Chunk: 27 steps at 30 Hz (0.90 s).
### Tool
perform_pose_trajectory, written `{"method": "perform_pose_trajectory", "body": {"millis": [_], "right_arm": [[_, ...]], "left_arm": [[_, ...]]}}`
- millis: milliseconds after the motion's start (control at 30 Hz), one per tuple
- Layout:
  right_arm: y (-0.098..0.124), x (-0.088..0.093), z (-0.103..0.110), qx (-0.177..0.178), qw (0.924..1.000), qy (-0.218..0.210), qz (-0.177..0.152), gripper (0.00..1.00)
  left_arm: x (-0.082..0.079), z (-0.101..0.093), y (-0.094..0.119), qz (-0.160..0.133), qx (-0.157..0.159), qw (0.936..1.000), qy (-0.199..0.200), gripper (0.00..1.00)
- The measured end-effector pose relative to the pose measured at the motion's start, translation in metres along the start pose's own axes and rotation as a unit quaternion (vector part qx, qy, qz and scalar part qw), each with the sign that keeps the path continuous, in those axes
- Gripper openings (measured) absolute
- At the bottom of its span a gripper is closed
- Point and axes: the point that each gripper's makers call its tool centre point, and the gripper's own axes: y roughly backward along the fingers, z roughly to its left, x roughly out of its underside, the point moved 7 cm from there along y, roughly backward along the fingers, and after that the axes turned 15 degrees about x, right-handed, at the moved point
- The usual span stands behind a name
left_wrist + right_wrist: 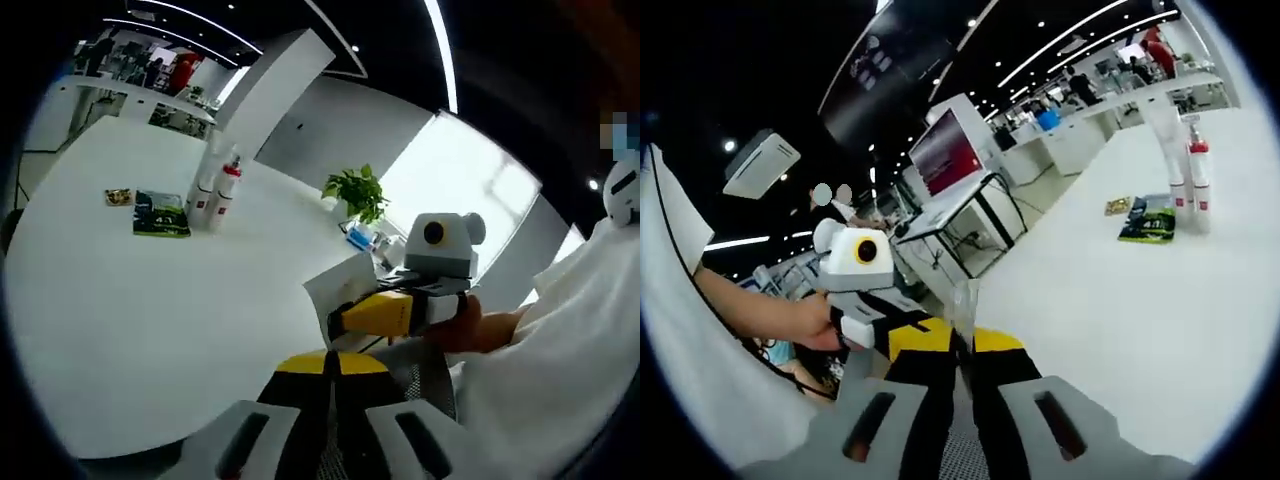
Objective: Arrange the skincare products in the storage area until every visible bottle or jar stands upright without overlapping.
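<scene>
Both grippers hang near the table's near edge with jaws drawn together on nothing, the left gripper [332,365] and right gripper [960,350] side by side, which I judge a resting pose well short of any reach. Across the white table [150,330] stand two upright white bottles [215,190] with red caps and labels, touching, beside a flat green packet [161,214] and a smaller sachet [118,197]. Their printing is too small to read.

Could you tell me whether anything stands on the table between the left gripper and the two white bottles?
Nothing visible does: bare white table lies between the left gripper and the upright bottles. A green packet lies just beside them.
</scene>
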Motion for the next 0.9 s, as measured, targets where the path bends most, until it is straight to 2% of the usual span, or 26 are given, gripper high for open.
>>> {"method": "perform_pose_trajectory", "body": {"millis": [67,200,500,667,900], "right_arm": [[0.002,-0.002,-0.002,0.005,0.9999,-0.004,-0.01,0.09],[0.002,-0.003,-0.005,0.012,0.9998,-0.005,-0.014,0.09],[0.004,-0.007,-0.009,0.023,0.9993,-0.007,-0.03,0.12],[0.005,-0.008,-0.014,0.024,0.9989,-0.03,-0.028,0.09],[0.005,-0.007,-0.012,0.021,0.9991,-0.029,-0.023,0.02]], "left_arm": [[-0.002,-0.001,0.002,-0.013,0.009,0.9998,0.011,0.0],[-0.005,0.0,0.004,-0.029,0.009,0.9994,0.016,0.0],[-0.008,-0.001,0.005,-0.048,0.015,0.9985,0.022,0.0],[-0.008,-0.001,0.006,-0.051,0.018,0.9982,0.028,0.0],[-0.007,-0.001,0.004,-0.046,0.017,0.9983,0.03,0.0]]}}
